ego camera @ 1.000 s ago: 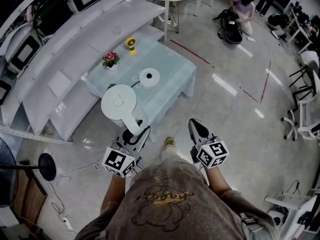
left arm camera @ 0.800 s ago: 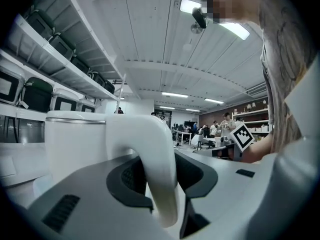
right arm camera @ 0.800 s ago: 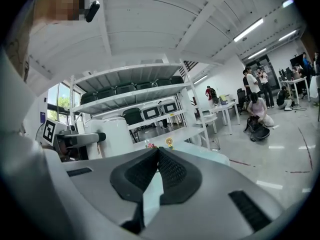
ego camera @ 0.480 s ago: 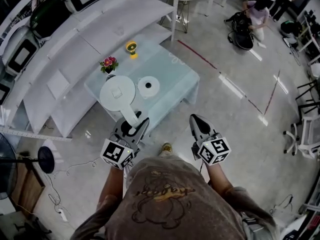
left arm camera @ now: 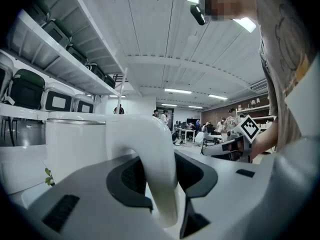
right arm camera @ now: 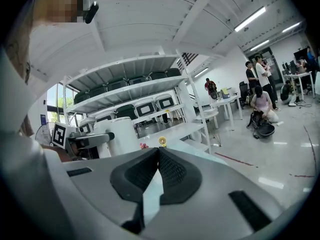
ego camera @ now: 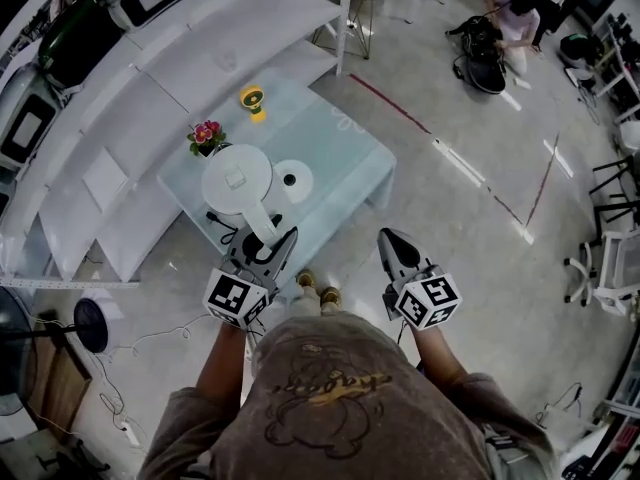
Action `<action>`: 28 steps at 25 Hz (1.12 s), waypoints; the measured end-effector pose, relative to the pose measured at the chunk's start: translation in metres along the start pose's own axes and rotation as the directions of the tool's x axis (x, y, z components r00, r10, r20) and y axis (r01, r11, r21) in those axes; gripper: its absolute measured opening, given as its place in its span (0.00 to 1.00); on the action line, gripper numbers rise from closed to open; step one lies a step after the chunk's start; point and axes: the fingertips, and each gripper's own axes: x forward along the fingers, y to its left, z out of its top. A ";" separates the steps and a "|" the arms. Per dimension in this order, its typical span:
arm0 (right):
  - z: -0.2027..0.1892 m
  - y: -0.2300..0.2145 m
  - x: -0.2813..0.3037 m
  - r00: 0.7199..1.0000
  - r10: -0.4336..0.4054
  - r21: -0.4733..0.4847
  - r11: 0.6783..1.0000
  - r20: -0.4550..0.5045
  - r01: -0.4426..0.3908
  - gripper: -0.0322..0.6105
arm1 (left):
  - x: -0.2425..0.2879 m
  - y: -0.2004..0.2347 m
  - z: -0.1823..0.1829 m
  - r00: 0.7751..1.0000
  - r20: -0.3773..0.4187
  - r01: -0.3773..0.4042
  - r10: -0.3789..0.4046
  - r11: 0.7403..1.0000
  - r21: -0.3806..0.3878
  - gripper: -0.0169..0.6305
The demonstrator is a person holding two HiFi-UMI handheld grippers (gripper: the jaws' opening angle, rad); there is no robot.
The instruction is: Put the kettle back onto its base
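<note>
The white kettle (ego camera: 236, 179) hangs over the left part of the pale blue table (ego camera: 350, 158), close beside its round white base (ego camera: 291, 179), which lies flat on the cloth. My left gripper (ego camera: 266, 240) is shut on the kettle's curved handle (ego camera: 258, 226). In the left gripper view the handle (left arm camera: 156, 169) runs down between the dark pads and the kettle's body (left arm camera: 75, 144) fills the left. My right gripper (ego camera: 390, 240) is off to the right above the floor, shut with nothing in it. Its pads (right arm camera: 172, 171) meet at the tip in the right gripper view.
A potted pink flower (ego camera: 206, 134) and a small yellow object (ego camera: 251, 98) stand at the table's far side. White shelving (ego camera: 120, 118) runs along the left. A fan stand (ego camera: 92, 323) and cables lie on the floor at left. People (ego camera: 500, 18) and chairs are far right.
The person has stepped up to the table. Both grippers and the kettle have moved forward; the kettle is now over the tabletop beside the base.
</note>
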 end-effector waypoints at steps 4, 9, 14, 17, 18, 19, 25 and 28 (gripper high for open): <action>-0.001 -0.008 0.014 1.000 -0.024 0.007 1.000 -0.016 0.024 0.05 | 0.021 0.017 -0.007 1.000 -0.004 0.008 -0.008 1.000 -0.001 0.26; -0.002 -0.013 0.029 0.998 -0.045 0.001 0.999 -0.035 0.045 0.05 | 0.046 0.040 -0.023 1.000 0.001 0.016 -0.016 1.000 -0.007 0.26; -0.005 -0.024 0.039 0.995 -0.078 -0.001 0.997 -0.064 0.078 0.05 | 0.073 0.061 -0.048 0.999 -0.019 0.026 -0.026 1.000 -0.008 0.26; -0.007 -0.029 0.043 0.992 -0.100 -0.001 0.995 -0.082 0.100 0.05 | 0.089 0.073 -0.066 0.999 -0.037 0.034 -0.034 0.999 -0.011 0.26; -0.008 -0.031 0.044 0.990 -0.109 -0.001 0.994 -0.086 0.109 0.05 | 0.094 0.076 -0.071 0.998 -0.042 0.037 -0.037 0.999 -0.012 0.26; -0.008 -0.033 0.045 0.989 -0.117 0.000 0.993 -0.091 0.118 0.05 | 0.098 0.079 -0.076 0.998 -0.047 0.040 -0.041 0.999 -0.014 0.26; -0.011 -0.047 0.055 0.980 -0.157 -0.001 0.987 -0.119 0.158 0.05 | 0.120 0.094 -0.091 0.996 -0.052 0.068 -0.068 0.998 -0.012 0.26; -0.014 -0.052 0.059 0.977 -0.167 0.001 0.986 -0.133 0.169 0.05 | 0.130 0.096 -0.094 0.995 -0.051 0.081 -0.081 0.997 -0.013 0.26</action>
